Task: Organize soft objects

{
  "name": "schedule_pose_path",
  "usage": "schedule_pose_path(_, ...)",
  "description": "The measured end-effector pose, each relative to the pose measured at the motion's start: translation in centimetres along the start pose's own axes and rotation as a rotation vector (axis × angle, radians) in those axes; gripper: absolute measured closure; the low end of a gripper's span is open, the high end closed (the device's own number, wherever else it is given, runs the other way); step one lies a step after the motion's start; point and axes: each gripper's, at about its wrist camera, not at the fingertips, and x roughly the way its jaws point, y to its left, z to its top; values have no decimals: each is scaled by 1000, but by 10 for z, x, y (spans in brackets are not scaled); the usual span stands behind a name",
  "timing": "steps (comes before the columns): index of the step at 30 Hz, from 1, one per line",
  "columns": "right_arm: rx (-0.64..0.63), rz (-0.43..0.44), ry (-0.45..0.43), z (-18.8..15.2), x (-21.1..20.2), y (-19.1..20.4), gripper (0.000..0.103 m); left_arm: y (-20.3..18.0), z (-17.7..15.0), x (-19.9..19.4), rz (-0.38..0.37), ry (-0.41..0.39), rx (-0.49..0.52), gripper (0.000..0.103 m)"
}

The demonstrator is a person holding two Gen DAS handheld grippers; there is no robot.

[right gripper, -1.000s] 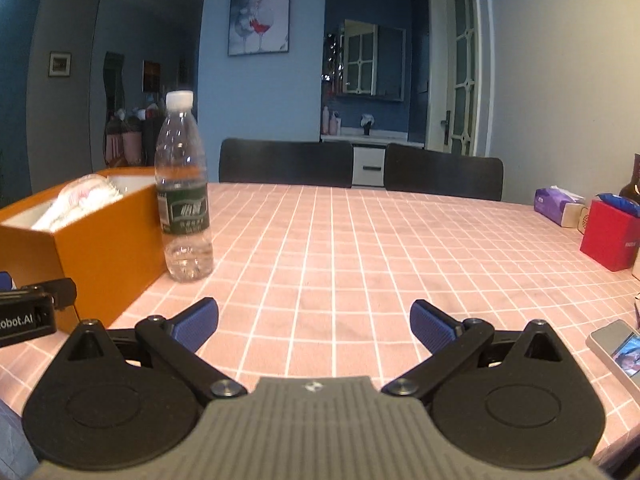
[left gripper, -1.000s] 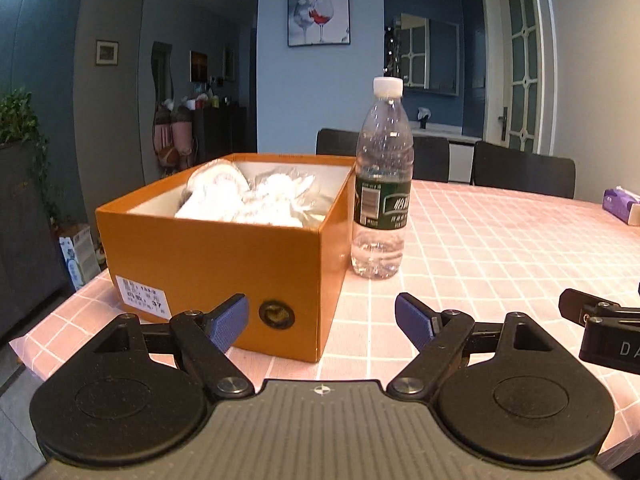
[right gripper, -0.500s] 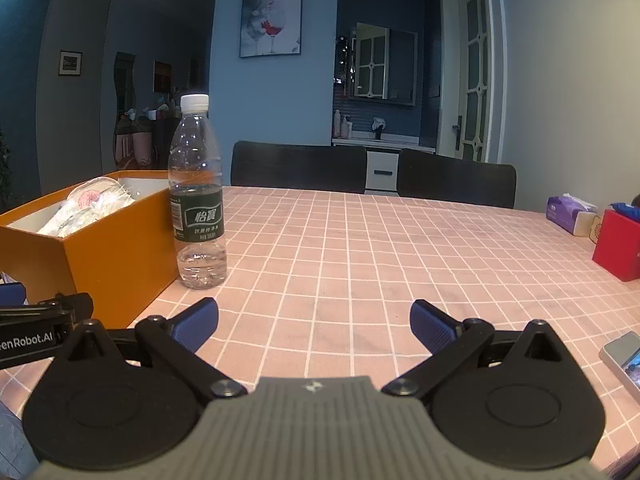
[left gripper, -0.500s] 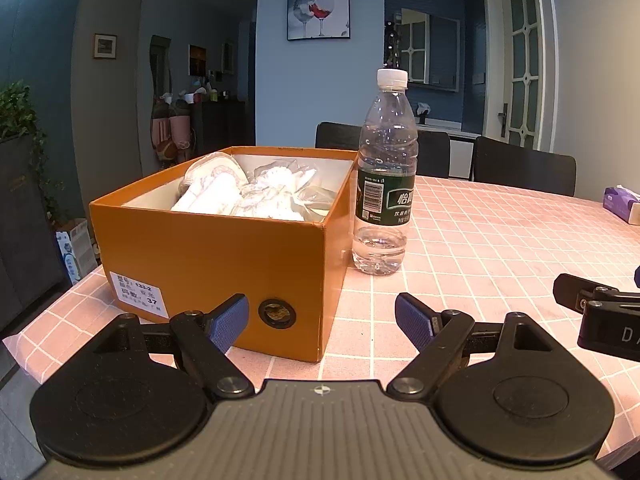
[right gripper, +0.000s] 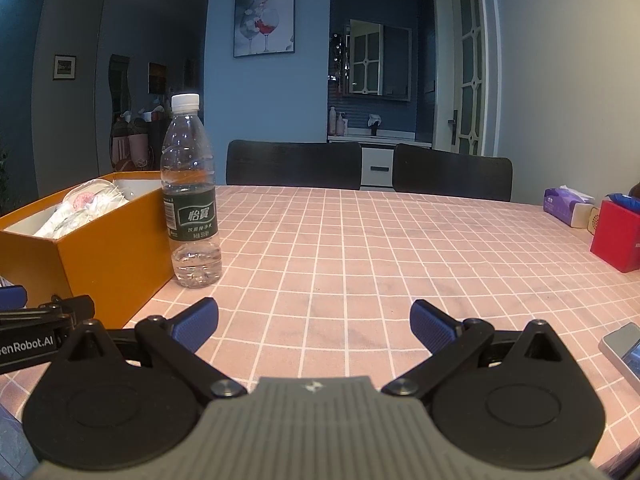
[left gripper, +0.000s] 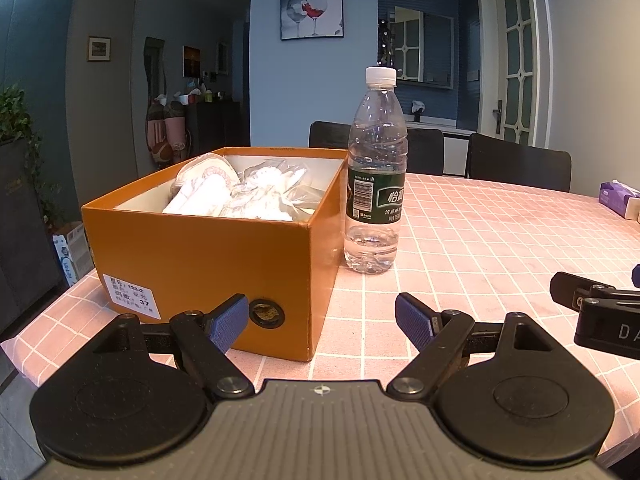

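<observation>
An orange cardboard box (left gripper: 208, 264) sits on the pink checked table, holding white soft items in clear plastic wrap (left gripper: 240, 196). The same box (right gripper: 104, 248) shows at the left of the right wrist view, with the soft items (right gripper: 80, 208) inside. My left gripper (left gripper: 322, 320) hovers open just in front of the box's near right corner, nothing between its fingers. My right gripper (right gripper: 314, 322) is open and empty over bare tablecloth, to the right of the box. Each gripper's side shows at the edge of the other's view.
A clear water bottle (left gripper: 376, 172) with a green label stands against the box's right side, also the bottle (right gripper: 192, 196). At the far right are a purple tissue pack (right gripper: 566, 204), a red box (right gripper: 616, 236) and a phone (right gripper: 624, 350). Black chairs (right gripper: 294, 164) line the far edge.
Both views have lifted slightly and tilted, so the box and bottle sit lower and the inside of the box shows more. Both grippers stay open and empty.
</observation>
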Motion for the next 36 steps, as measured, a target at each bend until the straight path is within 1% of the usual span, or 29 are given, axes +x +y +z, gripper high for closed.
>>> schedule_pose_path(36, 12, 5, 9, -3, -2, 2, 3, 0, 2, -1, -8, 1, 13, 6)
